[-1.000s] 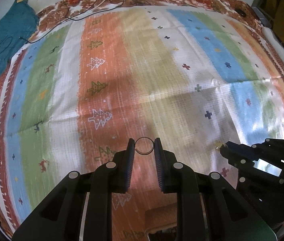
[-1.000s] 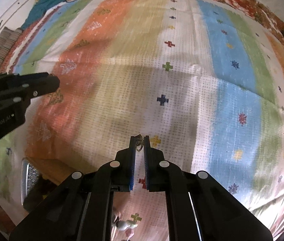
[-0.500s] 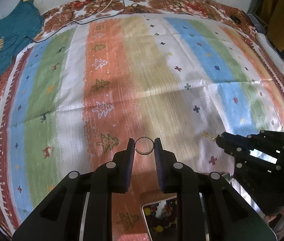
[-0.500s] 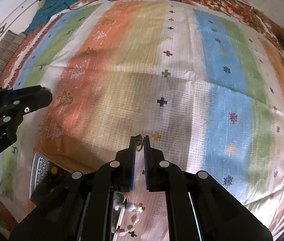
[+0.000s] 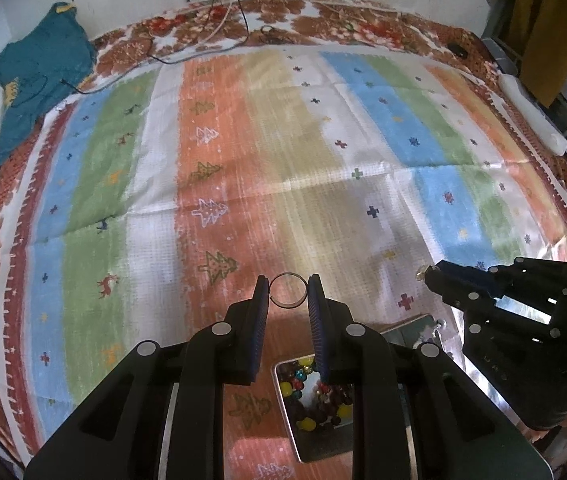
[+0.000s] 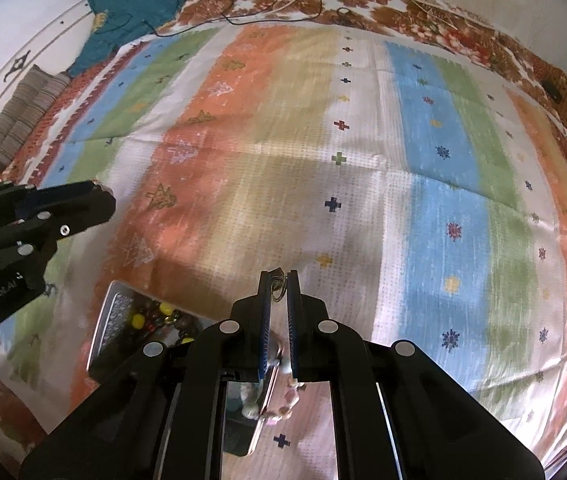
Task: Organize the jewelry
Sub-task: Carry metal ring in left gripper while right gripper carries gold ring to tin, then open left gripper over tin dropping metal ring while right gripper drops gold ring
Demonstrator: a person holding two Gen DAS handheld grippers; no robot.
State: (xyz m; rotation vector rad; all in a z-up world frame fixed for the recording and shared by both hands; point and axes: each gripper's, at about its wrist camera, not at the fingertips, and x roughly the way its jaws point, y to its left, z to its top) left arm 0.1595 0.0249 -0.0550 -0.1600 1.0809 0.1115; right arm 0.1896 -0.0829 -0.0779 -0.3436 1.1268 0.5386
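Striped patterned bedspread: left gripper pinching thin metal ring; right gripper clamping small, possibly wire, trinket.

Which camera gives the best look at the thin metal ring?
The left wrist view: the thin metal ring sits face-on, clamped between the left gripper fingers. In the right wrist view that gripper shows side-on at the left edge, and the ring cannot be made out.

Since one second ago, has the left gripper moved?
Yes. The left gripper, shut on the ring, has risen and drawn back: the tray of beads now shows below it, and more blanket is visible.
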